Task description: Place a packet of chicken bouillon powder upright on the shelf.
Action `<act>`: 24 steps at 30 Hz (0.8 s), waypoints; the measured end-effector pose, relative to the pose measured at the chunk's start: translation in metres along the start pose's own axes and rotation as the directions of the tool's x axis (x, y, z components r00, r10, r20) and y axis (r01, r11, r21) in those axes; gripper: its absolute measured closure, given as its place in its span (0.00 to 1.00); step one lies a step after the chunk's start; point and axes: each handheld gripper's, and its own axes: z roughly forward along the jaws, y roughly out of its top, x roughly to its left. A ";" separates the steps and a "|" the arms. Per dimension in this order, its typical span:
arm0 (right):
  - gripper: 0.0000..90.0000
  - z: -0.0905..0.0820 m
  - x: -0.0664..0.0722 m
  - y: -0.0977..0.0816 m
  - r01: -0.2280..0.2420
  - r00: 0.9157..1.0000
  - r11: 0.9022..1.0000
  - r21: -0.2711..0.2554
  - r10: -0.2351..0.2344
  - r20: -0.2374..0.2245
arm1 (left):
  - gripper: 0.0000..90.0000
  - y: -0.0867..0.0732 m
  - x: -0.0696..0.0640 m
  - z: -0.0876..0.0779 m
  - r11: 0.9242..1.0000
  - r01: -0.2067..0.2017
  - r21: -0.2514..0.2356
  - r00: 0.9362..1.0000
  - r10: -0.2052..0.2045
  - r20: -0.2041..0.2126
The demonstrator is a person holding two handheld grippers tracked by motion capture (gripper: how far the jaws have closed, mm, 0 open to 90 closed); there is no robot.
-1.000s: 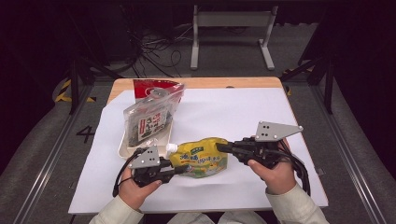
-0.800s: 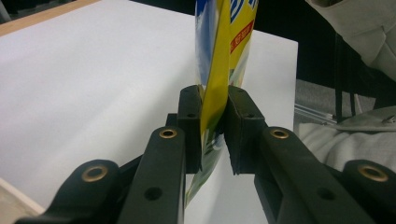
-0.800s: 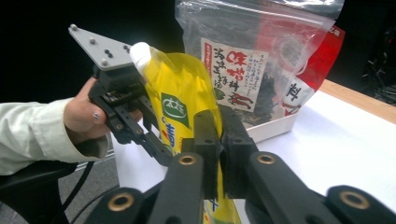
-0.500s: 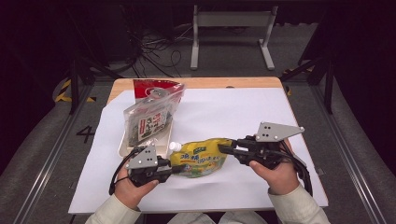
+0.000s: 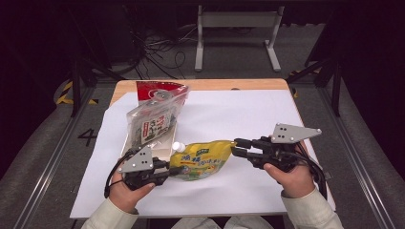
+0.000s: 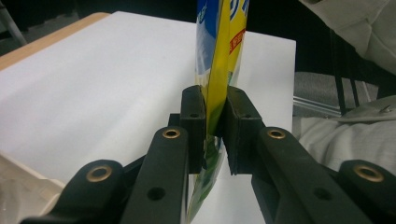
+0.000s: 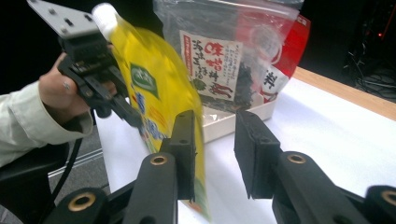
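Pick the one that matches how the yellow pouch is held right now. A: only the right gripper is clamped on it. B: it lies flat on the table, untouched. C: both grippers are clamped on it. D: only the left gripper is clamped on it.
D: the left gripper has its jaws pressed shut on the yellow pouch, while the right gripper stands open with a gap beside the pouch's edge.
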 end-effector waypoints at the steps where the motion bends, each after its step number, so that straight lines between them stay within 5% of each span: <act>1: 0.76 -0.002 -0.003 -0.002 -0.007 1.000 1.000 0.002 0.007 0.007 | 0.89 0.001 0.000 -0.004 1.000 -0.001 -0.010 1.000 0.001 -0.005; 24: 0.75 -0.015 -0.023 -0.016 -0.059 0.996 0.998 0.038 0.056 0.072 | 0.89 0.005 0.010 -0.050 0.993 0.015 -0.113 0.996 -0.025 -0.089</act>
